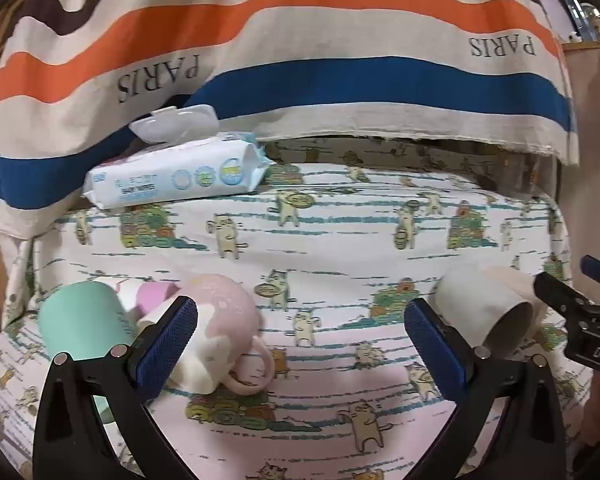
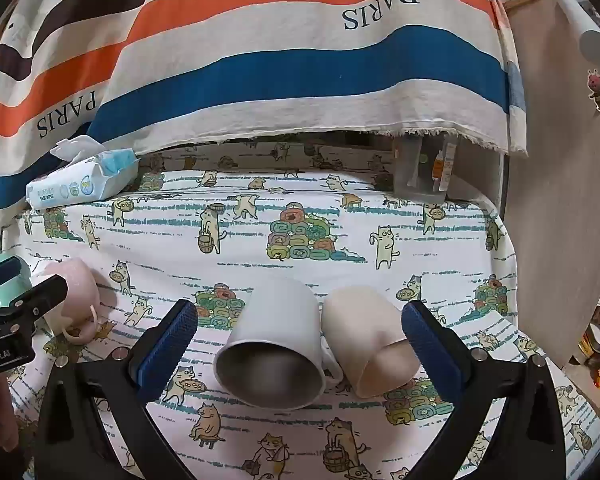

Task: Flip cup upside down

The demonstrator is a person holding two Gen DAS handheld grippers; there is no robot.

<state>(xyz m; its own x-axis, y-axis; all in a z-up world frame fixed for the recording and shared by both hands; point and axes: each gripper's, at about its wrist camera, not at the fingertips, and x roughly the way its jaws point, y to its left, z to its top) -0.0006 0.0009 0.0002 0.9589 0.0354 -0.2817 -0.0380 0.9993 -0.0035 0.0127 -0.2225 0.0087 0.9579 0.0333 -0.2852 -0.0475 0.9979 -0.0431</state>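
Surface: tablecloth (image 2: 300, 216) printed with cartoon cats and rolled towels; striped "PARIS" fabric (image 2: 260, 52) hangs behind it.

Far left: mint-green cup (image 1: 80, 320), lying on its side. Just beside it, a smaller pink-and-white cup (image 1: 152, 300), partly hidden, orientation unclear. Next, pink mug (image 1: 216, 328) with white patches, on its side, handle toward the camera.

Left gripper (image 1: 300, 328): jaws spread wide, holding nothing; its left blue pad overlaps the pink mug in view, contact not determinable.

Back left: pack of baby wipes (image 1: 180, 176), flip lid raised, against the striped fabric.

Centre right: white mug (image 2: 276, 348), on its side, open mouth facing the camera, grey interior showing. Touching or nearly touching its right flank, cream cup (image 2: 368, 340), also on its side, mouth toward the lower right.

Right gripper (image 2: 300, 332): jaws wide apart and empty, both cups lying between its fingers; its right pad is close against the cream cup.

Back right: clear plastic container (image 2: 424, 172) under the fabric's edge.
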